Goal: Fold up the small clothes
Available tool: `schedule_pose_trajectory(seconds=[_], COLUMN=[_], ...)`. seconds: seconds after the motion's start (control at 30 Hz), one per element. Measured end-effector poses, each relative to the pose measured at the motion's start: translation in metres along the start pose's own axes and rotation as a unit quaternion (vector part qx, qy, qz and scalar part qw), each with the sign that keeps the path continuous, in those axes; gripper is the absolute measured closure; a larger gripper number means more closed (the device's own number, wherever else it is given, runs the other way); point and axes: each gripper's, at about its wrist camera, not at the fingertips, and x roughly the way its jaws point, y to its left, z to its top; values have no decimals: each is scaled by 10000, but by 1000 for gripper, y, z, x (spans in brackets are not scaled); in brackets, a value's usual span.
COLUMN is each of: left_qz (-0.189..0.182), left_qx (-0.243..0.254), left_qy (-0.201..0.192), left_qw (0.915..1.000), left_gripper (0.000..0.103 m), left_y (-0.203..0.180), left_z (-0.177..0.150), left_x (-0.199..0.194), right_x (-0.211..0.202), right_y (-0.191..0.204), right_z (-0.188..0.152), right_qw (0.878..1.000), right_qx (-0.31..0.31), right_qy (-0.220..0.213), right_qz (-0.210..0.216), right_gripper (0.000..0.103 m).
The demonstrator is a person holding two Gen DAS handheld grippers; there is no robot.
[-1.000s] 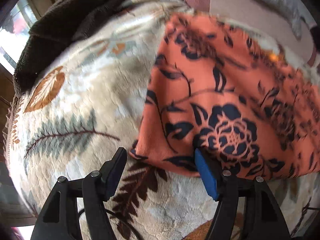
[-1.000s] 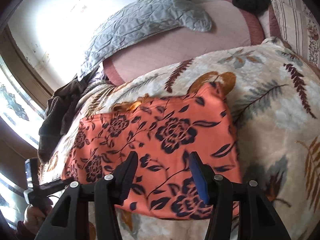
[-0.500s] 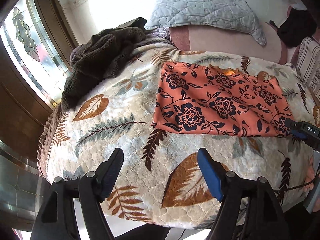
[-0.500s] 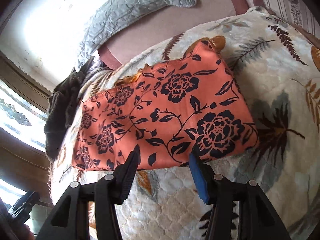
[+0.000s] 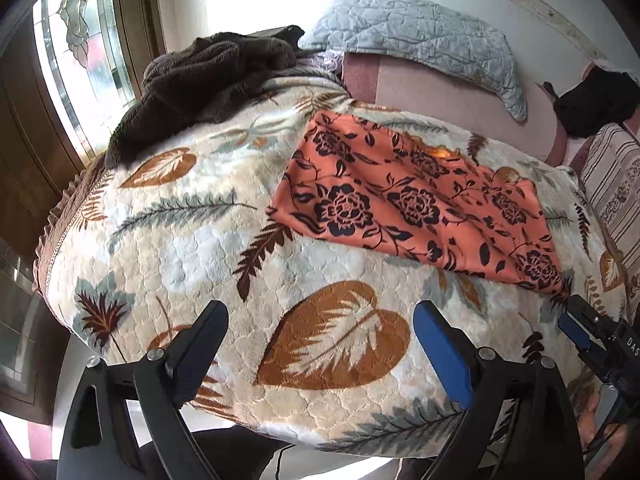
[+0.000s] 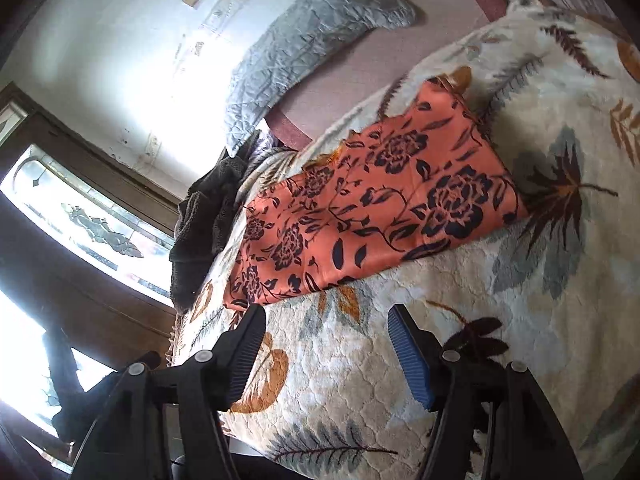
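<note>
Left gripper (image 5: pixel 320 344): jaws spread wide, nothing between them, held off the near edge of the bed above a large brown leaf in the blanket's pattern. One finger was black, the other faced with a blue pad (image 5: pixel 440 356). Right gripper (image 6: pixel 326 344): jaws likewise spread and empty, poised over the blanket just short of the garment's near edge; the same black and blue pairing showed. In the left wrist view the right gripper (image 5: pixel 592 340) appeared at the far right margin, close to the garment's near right corner, though whether it touched the cloth could not be told.

Orange garment (image 5: pixel 412 200) (image 6: pixel 360 216): printed with dark navy roses and vines, it lay flat on the blanket as a long, roughly rectangular folded shape, apart from both sets of jaws. Its far edge showed a small ruffled bright-orange strip.

Blanket (image 5: pixel 192 240) (image 6: pixel 560 120): a cream quilted fleece with brown, rust and grey-green leaf motifs, covering the bed.

Surroundings: a dark brown fleece garment (image 5: pixel 208 84) (image 6: pixel 204 224) lay heaped at the far left corner of the bed, near a window (image 5: pixel 84 60) with leaded patterned glass. Beyond the blanket lay a pink sheet (image 5: pixel 440 96) bearing a grey quilted pillow (image 5: pixel 420 40) (image 6: pixel 312 44). A black cloth item (image 5: pixel 596 104) and a striped cushion (image 5: pixel 616 184) sat at the far right.
</note>
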Motion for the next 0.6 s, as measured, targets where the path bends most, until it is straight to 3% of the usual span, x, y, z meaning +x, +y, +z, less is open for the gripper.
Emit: schedule_pose_trajectory(seconds=[0.17,0.3,0.5,0.6], left_qz=[-172,-385,-943,-1159], left_qx=[-292,-850,-1640,-1849], left_qy=[296,435,453,694], left_qw=[9990,9947,9809,9734], left_gripper=[9,9,9,9], left_y=[14,34,53,53], left_z=[-3,4,19,25], left_x=[41,76,111,134], right_x=[21,34,53,56], right_y=[-34,-60,-87,-91], right_z=[-1,1,5,7], right_qw=[9928,9812,9684,9659], right_qx=[1027,1745,2412,2511], right_qy=[366,336,208,19], right_qz=[504,756,599,637], right_gripper=[33,31,30,30])
